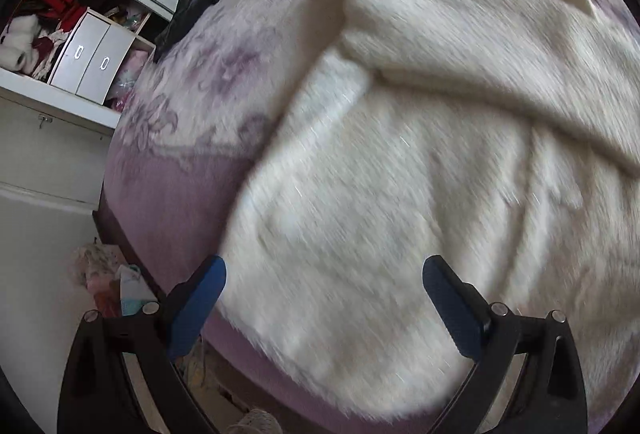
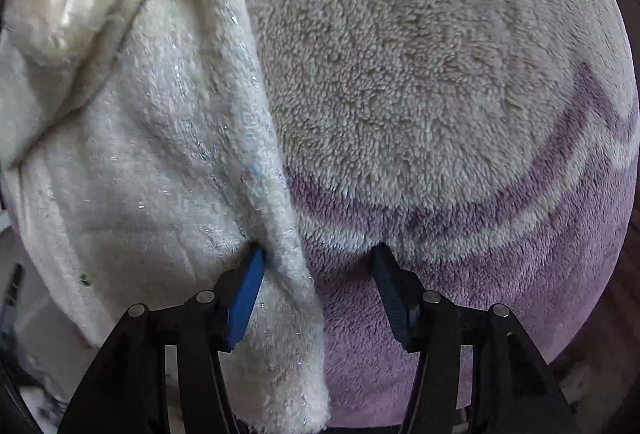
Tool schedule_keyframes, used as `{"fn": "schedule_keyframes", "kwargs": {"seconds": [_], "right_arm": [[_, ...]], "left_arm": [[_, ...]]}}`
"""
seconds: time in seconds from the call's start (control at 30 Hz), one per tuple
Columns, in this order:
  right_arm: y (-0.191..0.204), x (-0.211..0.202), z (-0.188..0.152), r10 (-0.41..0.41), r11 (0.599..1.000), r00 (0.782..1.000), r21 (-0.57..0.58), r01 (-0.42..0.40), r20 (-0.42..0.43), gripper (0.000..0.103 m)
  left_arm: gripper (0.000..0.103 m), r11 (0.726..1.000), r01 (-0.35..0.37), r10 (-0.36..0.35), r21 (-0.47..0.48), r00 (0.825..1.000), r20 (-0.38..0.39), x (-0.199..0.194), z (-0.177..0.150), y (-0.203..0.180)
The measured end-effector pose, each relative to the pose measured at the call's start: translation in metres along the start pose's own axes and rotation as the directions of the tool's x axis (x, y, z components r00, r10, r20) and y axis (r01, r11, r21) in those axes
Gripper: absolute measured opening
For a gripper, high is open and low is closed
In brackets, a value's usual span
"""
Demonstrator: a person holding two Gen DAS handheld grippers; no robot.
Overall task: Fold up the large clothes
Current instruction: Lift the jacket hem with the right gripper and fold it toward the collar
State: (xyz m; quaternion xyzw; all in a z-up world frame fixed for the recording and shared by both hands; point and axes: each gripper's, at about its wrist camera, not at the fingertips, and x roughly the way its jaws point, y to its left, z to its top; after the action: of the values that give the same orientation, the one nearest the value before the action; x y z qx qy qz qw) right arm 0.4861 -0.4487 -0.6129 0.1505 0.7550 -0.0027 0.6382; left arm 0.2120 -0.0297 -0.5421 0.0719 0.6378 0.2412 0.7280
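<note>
We're over the cream fleece garment [image 1: 400, 162], spread on the purple floral blanket [image 1: 192, 82]. Left gripper [image 1: 324, 298] has its jaws wide with nothing between them; the fleece lies ahead of and below the tips. Right gripper [image 2: 320, 274] is part open, with the garment's side edge [image 2: 280, 274] hanging between the jaws against the blue pad [image 2: 246, 302]. The other pad looks clear of it, so no real grip.

Risks: the loose edge could snag on that pad and drag the fold out of line. Thick pile may also bunch under the jaws. The left view is blurred, so layer edges there are hard to judge.
</note>
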Motion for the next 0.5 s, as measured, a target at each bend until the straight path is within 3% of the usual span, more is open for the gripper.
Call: {"fn": "schedule_keyframes", "kwargs": {"seconds": [0.03,0.07,0.13,0.27,0.43,0.5], "right_arm": [[-0.010,-0.010,0.000,0.049,0.999,0.999,-0.003,-0.049,0.021,0.057],[-0.016,-0.014,-0.001,0.048,0.999,0.999,-0.025,-0.048,0.019,0.057],[-0.024,0.000,-0.003,-0.072,0.992,0.995,-0.110,0.064,-0.066,0.057],[-0.026,-0.017,-0.006,-0.008,0.981,0.991,-0.191,-0.018,-0.137,0.057],[-0.026,-0.081,0.037,0.049,0.956,0.998,-0.292,-0.035,0.041,0.059],[-0.025,-0.091,0.066,0.106,0.957,0.993,-0.276,-0.086,0.059,0.059]], "left_arm": [[0.102,1.000,-0.010,0.010,0.007,1.000,-0.008,-0.003,-0.010,-0.013],[0.102,1.000,-0.020,0.021,0.018,1.000,-0.021,-0.003,-0.019,-0.028],[0.102,0.999,-0.046,0.047,0.023,0.998,-0.043,-0.002,-0.034,-0.051],[0.102,0.995,-0.098,0.099,0.010,0.981,-0.165,0.024,-0.058,-0.086],[0.102,0.985,-0.170,0.162,-0.027,0.968,-0.190,0.032,-0.064,-0.096],[0.102,0.982,-0.186,0.175,-0.038,0.965,-0.194,0.031,-0.064,-0.096]]}}
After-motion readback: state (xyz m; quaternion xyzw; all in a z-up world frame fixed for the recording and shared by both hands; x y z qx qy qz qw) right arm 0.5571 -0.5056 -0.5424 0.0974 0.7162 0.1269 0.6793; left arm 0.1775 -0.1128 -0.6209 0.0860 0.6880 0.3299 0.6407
